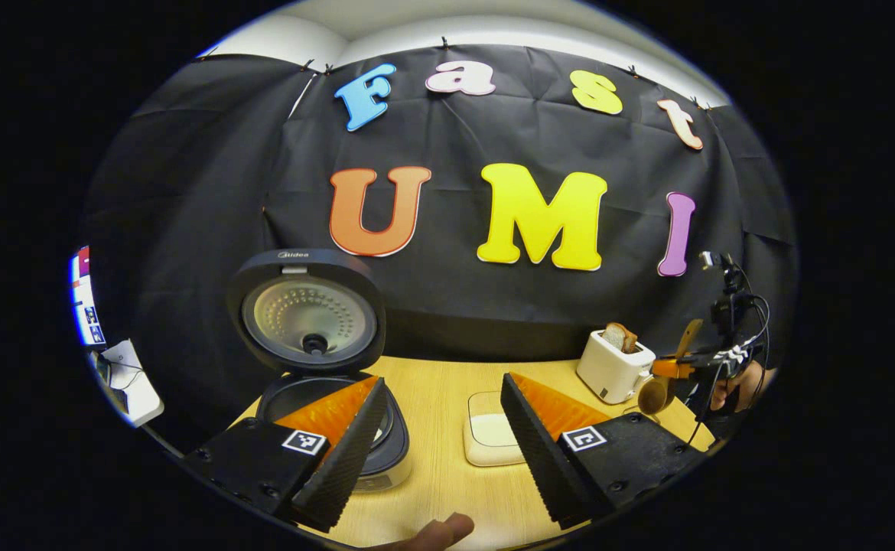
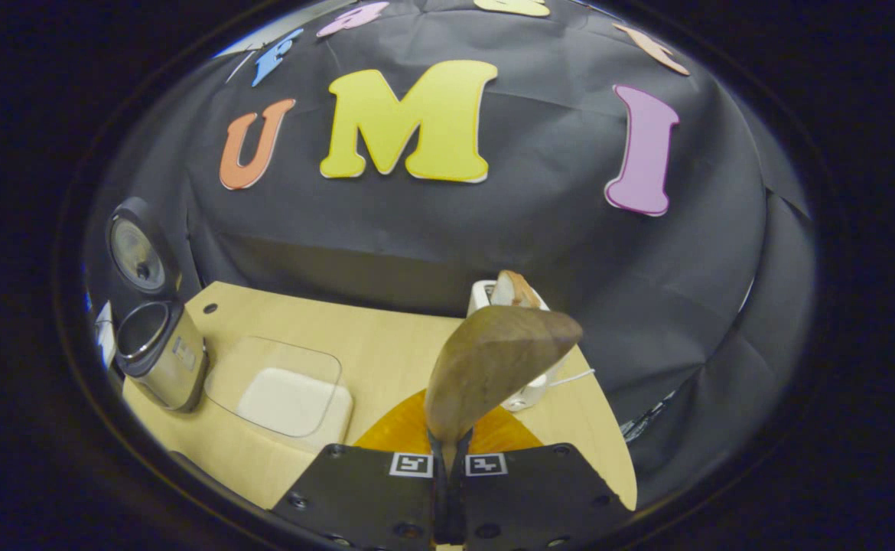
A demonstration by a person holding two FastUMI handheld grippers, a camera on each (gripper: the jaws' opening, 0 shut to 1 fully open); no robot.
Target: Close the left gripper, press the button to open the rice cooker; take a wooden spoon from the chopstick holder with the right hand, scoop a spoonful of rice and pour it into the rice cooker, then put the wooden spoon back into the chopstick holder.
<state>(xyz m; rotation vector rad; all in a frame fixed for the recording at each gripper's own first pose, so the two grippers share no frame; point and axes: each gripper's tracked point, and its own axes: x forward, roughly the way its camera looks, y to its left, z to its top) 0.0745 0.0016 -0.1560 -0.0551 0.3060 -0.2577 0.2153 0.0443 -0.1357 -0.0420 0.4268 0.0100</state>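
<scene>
A: Holding the wooden spoon clamped in our right gripper, bowl up, probably to carry it level.

B: Our left gripper, spread wide, hovers beside the rice cooker, whose lid stands open for rice.

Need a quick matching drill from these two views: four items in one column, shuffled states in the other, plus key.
1. rice cooker
2. wooden spoon
3. toaster
4. left gripper

A. fingers apart, holding nothing
B. bread sticking out of its slot
C. lid up
D. clamped between the right gripper fingers

Pairs: 1-C, 2-D, 3-B, 4-A
</scene>
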